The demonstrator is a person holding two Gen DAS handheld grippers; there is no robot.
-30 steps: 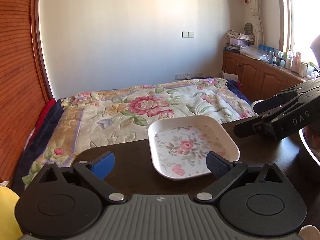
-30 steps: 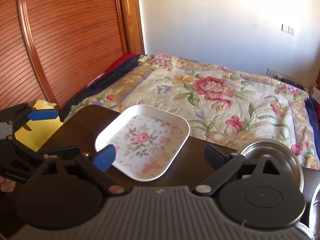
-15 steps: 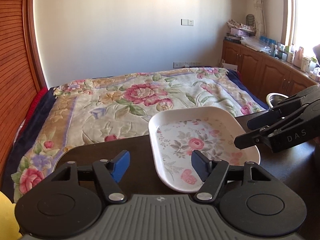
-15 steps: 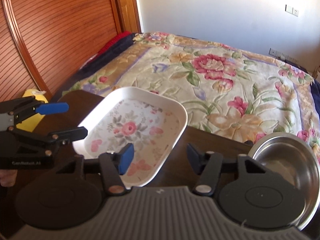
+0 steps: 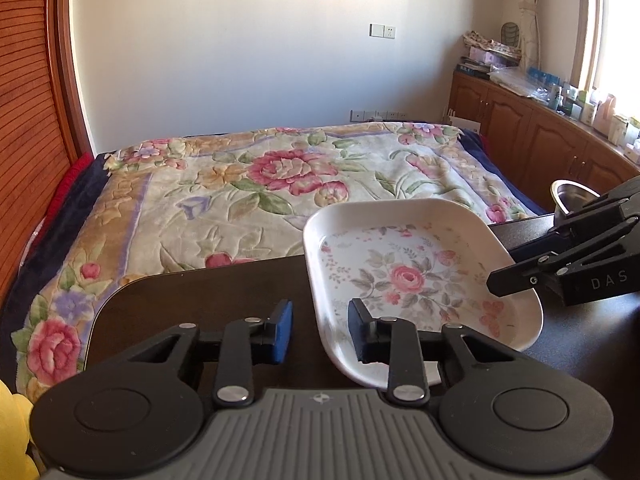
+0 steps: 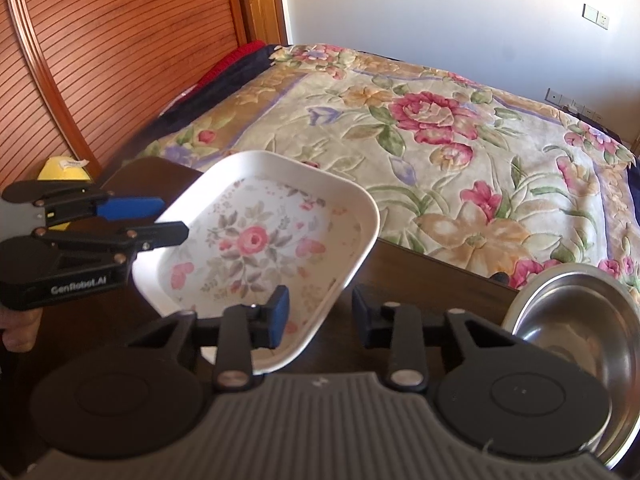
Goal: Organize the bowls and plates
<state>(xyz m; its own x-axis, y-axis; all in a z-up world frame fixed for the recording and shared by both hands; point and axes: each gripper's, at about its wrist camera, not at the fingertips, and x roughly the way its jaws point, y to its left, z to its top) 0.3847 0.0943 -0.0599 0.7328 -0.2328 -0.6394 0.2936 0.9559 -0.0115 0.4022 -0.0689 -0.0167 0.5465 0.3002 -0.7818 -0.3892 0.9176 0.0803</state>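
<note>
Both grippers straddle opposite rims of one plate (image 5: pixel 404 276) on the dark table (image 5: pixel 192 292), jaws closing: the left gripper (image 5: pixel 320 330) takes the near-left rim, the right gripper (image 6: pixel 318 312) the other side's rim. I cannot tell if the pads press yet. It is a white rounded-rectangle plate with a pink rose print, its long axis running from the table's front toward the flowered bed (image 5: pixel 240 184). One steel bowl (image 6: pixel 576 320) sits upright, just right of it.
</note>
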